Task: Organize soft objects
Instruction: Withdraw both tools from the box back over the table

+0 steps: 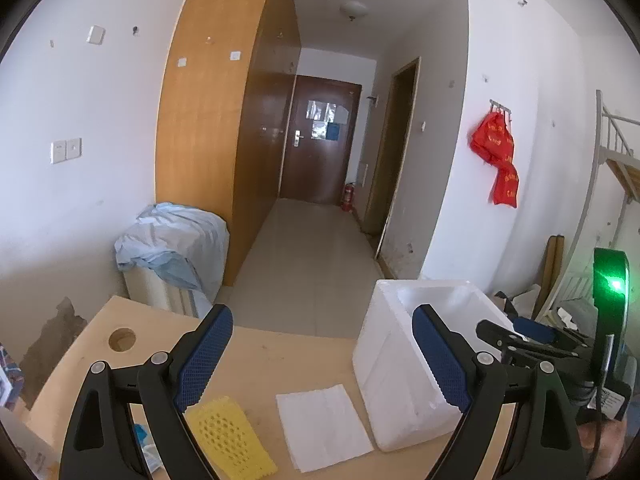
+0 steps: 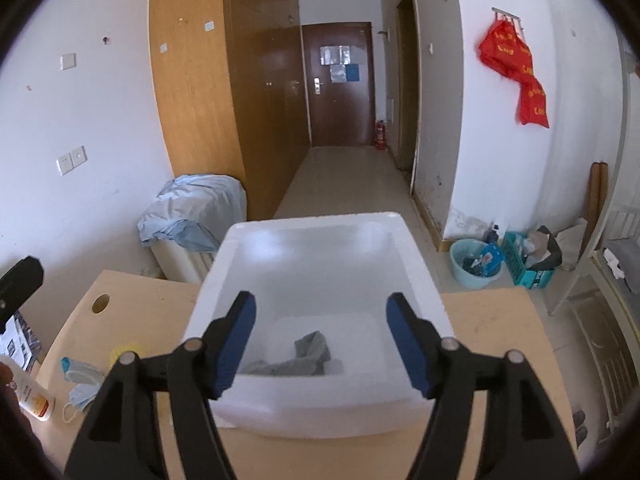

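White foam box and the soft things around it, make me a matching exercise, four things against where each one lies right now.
Things:
1. grey cloth
2. white napkin
3. yellow sponge
4. blue face mask

Places:
A. flat on the desk just left of the foam box
B. inside the foam box
C. desk's left side, near a white bottle
D. under the left gripper's left finger

Pairs: 1-B, 2-A, 3-D, 4-C

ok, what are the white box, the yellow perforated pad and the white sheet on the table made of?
White open-top box: looks like expanded polystyrene foam, with thick matte walls and softly rounded edges. Yellow perforated pad: probably sponge or soft foam, with a holed, nubby surface. White flat sheet: likely paper tissue or thin cloth, creased from folding.
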Action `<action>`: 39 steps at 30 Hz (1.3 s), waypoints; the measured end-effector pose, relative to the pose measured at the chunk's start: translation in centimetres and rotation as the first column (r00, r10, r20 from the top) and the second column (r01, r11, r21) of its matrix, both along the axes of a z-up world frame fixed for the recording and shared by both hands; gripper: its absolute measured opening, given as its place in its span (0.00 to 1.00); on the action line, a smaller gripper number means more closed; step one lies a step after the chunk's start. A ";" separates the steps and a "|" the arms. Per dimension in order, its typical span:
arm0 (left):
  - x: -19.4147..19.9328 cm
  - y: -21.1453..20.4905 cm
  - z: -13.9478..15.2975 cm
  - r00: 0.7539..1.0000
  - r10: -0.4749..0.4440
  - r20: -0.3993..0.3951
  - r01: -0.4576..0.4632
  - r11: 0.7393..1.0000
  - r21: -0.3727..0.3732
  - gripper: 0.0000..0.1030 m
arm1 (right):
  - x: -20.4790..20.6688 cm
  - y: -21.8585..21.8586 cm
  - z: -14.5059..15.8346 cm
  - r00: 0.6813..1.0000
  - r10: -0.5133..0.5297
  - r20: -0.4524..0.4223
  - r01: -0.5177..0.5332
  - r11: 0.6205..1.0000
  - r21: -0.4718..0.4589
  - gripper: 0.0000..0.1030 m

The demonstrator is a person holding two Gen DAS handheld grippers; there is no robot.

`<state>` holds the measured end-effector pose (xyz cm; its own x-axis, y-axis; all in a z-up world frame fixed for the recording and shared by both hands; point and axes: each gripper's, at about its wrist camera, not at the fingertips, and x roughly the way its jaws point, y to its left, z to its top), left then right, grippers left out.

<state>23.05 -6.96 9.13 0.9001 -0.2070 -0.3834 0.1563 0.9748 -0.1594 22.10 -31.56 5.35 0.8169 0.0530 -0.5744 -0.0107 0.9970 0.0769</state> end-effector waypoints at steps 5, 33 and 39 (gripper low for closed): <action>-2.0 0.7 0.0 1.000 0.007 -0.011 -0.007 1.000 0.013 0.89 | -2.7 0.8 0.2 1.000 0.023 0.010 -0.023 1.000 0.003 0.70; -16.4 6.7 -3.5 0.998 0.023 -0.051 -0.022 1.000 0.020 0.89 | -15.9 7.8 -1.2 0.979 0.192 0.066 -0.194 0.981 0.023 0.70; -19.2 8.8 -4.3 0.997 0.065 -0.047 -0.064 0.998 0.020 0.89 | -17.4 10.6 -1.8 0.965 0.255 0.059 -0.257 0.966 0.030 0.70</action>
